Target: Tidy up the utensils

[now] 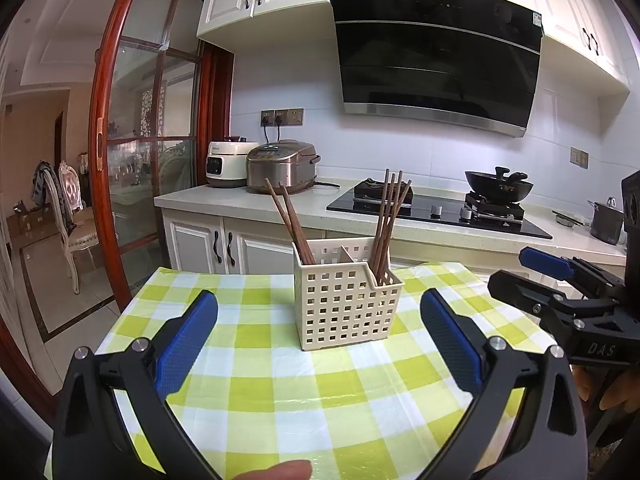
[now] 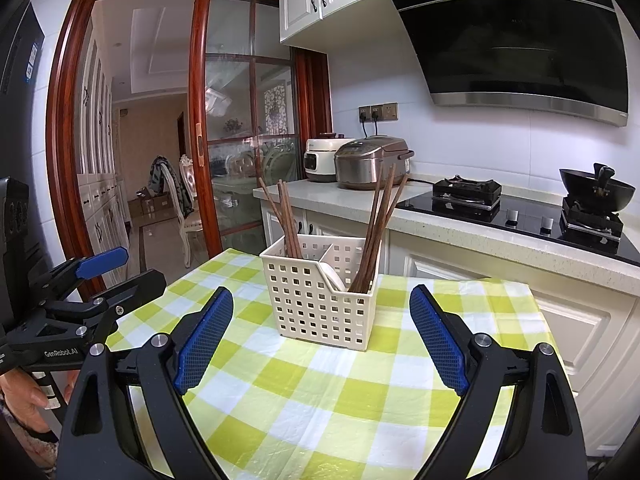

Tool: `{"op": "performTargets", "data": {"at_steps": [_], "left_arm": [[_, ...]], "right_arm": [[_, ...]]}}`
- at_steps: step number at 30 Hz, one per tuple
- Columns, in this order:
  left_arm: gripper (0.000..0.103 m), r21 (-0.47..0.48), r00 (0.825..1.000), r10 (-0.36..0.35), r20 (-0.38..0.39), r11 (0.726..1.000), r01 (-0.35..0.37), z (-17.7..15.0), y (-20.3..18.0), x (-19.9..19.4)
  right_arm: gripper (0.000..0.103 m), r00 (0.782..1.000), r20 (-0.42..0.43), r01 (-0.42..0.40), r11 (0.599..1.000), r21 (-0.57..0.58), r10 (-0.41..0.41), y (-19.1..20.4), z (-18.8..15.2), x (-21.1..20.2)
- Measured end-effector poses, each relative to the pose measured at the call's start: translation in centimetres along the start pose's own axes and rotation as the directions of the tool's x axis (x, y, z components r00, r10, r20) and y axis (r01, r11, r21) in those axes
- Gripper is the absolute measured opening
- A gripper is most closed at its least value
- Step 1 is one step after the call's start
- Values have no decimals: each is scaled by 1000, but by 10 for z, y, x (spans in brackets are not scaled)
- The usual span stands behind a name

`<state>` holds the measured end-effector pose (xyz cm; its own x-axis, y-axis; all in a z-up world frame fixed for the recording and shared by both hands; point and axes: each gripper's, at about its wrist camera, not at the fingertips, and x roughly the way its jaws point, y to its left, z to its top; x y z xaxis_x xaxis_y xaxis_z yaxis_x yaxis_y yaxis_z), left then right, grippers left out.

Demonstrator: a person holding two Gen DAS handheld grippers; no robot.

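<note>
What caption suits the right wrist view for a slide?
Open right gripper faces a white basket holding chopsticks on a checked tablecloth.

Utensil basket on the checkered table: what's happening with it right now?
A person holds both grippers open in front of the basket, gripping nothing. The left gripper and right gripper hover over the tablecloth. Brown chopsticks already stand in two compartments; a white item sits in the front one.

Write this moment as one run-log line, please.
left gripper: open, empty | right gripper: open, empty | chopsticks: upright in both compartments of caddy | tablecloth: otherwise bare
</note>
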<state>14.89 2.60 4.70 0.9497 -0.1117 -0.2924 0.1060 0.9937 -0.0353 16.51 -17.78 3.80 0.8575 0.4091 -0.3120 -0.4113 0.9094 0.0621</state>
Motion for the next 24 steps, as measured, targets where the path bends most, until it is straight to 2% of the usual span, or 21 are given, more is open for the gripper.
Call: {"op": "performTargets", "data": {"at_steps": [24], "left_arm": [[98, -4, 1000, 3, -1, 1000, -3, -1, 0, -1]], "right_arm": [[85, 1000, -5, -7, 1000, -4, 7, 6, -6, 3]]}}
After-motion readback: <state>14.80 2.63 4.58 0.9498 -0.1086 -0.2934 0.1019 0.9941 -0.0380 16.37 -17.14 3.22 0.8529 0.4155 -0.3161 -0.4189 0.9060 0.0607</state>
